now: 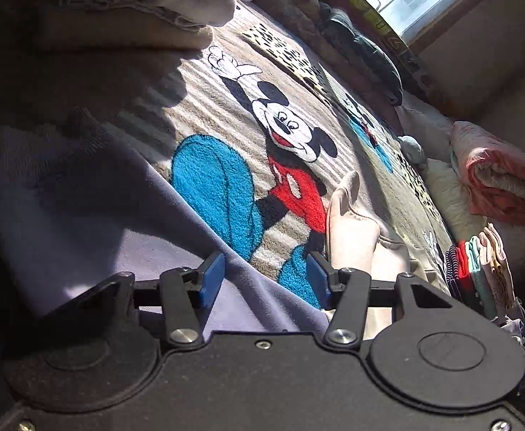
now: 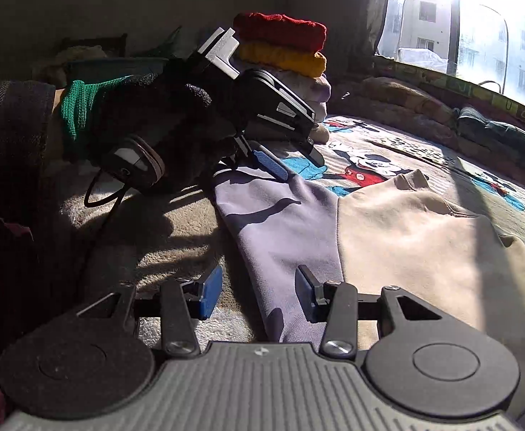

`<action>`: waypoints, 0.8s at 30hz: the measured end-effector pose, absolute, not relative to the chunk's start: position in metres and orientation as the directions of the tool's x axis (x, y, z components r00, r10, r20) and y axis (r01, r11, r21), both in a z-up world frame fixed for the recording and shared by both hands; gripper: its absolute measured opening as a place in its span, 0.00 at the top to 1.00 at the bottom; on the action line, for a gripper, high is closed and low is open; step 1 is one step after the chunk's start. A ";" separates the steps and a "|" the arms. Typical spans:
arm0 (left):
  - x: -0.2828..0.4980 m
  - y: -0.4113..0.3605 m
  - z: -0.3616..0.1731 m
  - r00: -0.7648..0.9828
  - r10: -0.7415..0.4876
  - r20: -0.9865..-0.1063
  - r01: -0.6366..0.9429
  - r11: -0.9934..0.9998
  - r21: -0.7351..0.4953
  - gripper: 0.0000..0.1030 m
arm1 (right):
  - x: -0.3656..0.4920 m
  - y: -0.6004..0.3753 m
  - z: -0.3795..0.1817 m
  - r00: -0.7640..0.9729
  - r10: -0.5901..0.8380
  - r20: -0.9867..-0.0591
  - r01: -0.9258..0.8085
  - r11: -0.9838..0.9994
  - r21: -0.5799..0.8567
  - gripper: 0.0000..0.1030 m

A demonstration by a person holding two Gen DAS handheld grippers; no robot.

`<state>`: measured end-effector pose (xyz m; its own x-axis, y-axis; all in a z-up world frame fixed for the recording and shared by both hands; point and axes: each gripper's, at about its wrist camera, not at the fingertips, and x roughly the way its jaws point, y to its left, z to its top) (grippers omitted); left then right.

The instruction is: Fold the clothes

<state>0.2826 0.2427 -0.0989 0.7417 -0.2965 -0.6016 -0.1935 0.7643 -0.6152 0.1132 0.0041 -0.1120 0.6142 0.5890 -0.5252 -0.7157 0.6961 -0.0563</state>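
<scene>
A lavender and cream sweatshirt lies flat on a cartoon-mouse blanket [image 1: 262, 136]. In the left wrist view its lavender sleeve [image 1: 93, 212] runs under my left gripper [image 1: 264, 280], which is open just above the cloth; a cream part [image 1: 352, 226] shows beyond the right finger. In the right wrist view the lavender sleeve [image 2: 284, 230] and cream body [image 2: 417, 240] spread ahead of my right gripper [image 2: 259, 294], open with the sleeve's edge between its fingers. The left gripper [image 2: 273, 165], held by a dark-gloved hand [image 2: 165, 133], hovers over the sleeve's far end.
A stack of folded clothes [image 2: 291, 57], red and yellow on top, sits at the back of the bed. Dark cloth [image 2: 503, 140] lies under the window [image 2: 460, 21]. A pink folded blanket [image 1: 503, 176] and a row of folded items [image 1: 478, 269] stand at the right.
</scene>
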 end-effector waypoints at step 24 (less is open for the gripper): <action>0.212 0.262 -0.105 0.868 -0.436 -0.237 -0.067 0.371 -0.926 0.37 | 0.091 -0.004 -0.122 0.582 0.618 -0.529 -0.713 0.700 0.033 0.51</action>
<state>0.2118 0.2624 -0.1050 0.8683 -0.4356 -0.2371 -0.0668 0.3710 -0.9262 0.0914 -0.0041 -0.1221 0.5818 0.6177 -0.5291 -0.7131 0.7003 0.0333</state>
